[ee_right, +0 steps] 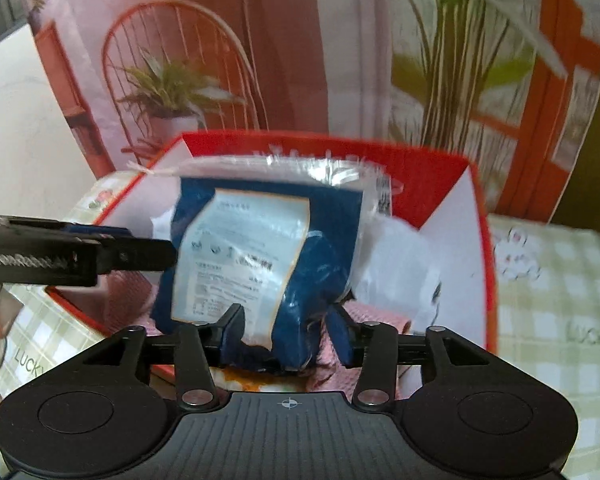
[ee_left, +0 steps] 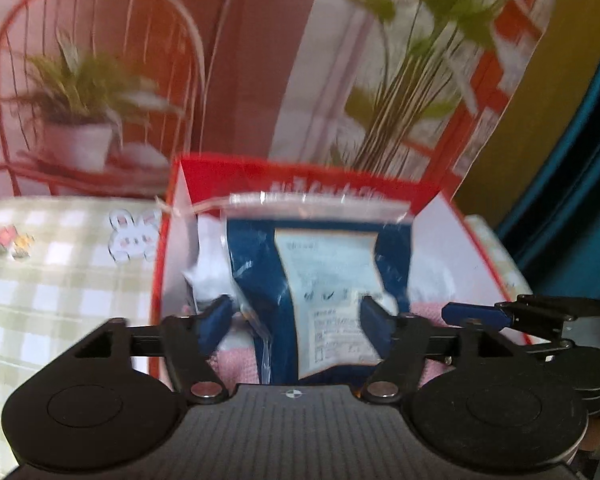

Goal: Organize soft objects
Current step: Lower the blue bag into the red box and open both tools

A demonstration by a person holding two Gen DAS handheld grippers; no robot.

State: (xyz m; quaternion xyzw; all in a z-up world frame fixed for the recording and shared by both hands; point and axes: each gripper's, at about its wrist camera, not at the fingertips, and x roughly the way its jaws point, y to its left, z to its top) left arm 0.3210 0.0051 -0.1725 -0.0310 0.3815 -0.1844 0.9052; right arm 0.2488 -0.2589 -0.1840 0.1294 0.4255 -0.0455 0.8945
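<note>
A clear-bagged blue garment (ee_left: 320,280) stands upright in the red box (ee_left: 480,248), between both released tongs: left tongs (ee_left: 296,316), right tongs (ee_right: 286,334).

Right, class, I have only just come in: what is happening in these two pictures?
A person with a gripper in each hand is packing soft things into a red box on a checked tablecloth. A clear bag holding dark blue fabric stands upright in the box, above pink cloth. The left gripper and the right gripper both stand open around the bag's lower part, not pressing on it.
</note>
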